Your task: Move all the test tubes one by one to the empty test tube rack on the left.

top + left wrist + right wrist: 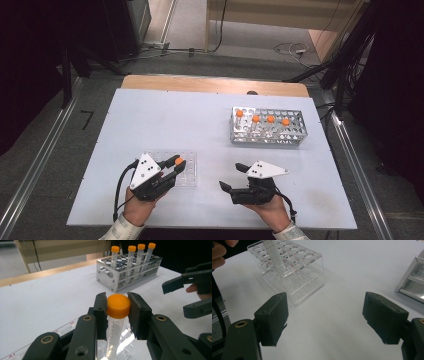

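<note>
The left gripper [117, 312] is closed on the orange cap of a tube [117, 315], holding it upright over the clear rack [182, 172] near the table's front edge, probably to seat it, while the right gripper [325, 320] waits wide open and empty.

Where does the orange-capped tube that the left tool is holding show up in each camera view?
High view: orange-capped tube, lower left, between the left tool's jaws over the clear rack.
Left gripper view: centre, cap clamped.
Right gripper view: top left, its clear body standing in the clear rack; the cap is cut off.
Shared landmark: the clear rack.
</note>
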`<move>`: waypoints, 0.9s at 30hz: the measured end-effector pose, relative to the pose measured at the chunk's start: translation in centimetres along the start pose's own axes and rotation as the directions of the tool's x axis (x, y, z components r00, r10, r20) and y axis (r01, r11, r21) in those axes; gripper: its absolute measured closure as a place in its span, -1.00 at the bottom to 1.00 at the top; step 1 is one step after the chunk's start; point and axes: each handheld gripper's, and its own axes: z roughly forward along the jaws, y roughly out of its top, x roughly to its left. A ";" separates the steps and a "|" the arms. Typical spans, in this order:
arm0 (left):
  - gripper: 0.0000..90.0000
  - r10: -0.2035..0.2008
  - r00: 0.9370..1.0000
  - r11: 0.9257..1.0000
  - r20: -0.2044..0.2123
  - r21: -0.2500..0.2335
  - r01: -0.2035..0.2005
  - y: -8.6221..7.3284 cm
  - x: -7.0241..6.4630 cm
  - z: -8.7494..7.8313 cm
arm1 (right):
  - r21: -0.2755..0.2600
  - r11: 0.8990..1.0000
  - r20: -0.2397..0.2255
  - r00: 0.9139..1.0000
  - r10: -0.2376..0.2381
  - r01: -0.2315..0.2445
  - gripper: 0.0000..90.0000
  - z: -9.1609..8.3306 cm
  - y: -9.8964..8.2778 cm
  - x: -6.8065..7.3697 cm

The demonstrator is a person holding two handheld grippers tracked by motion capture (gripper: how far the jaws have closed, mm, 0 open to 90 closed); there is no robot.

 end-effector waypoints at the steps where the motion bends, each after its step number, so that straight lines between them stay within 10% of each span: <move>1: 0.55 0.001 1.000 1.000 0.000 0.002 -0.001 0.0 0.0 0.1 | 0.000 1.000 -0.001 1.000 0.000 0.000 -0.57 0.0 0.0 0.0; 15: 0.20 -0.026 0.999 1.000 0.028 -0.007 0.026 -0.1 0.2 0.1 | 0.001 1.000 0.004 1.000 0.001 -0.001 -0.57 0.0 0.0 -0.1; 27: -0.39 -0.120 0.992 0.990 -0.044 -0.081 0.117 -0.2 1.4 -0.3 | -0.039 0.998 0.086 0.995 0.046 -0.042 -0.52 -0.8 -0.1 -2.1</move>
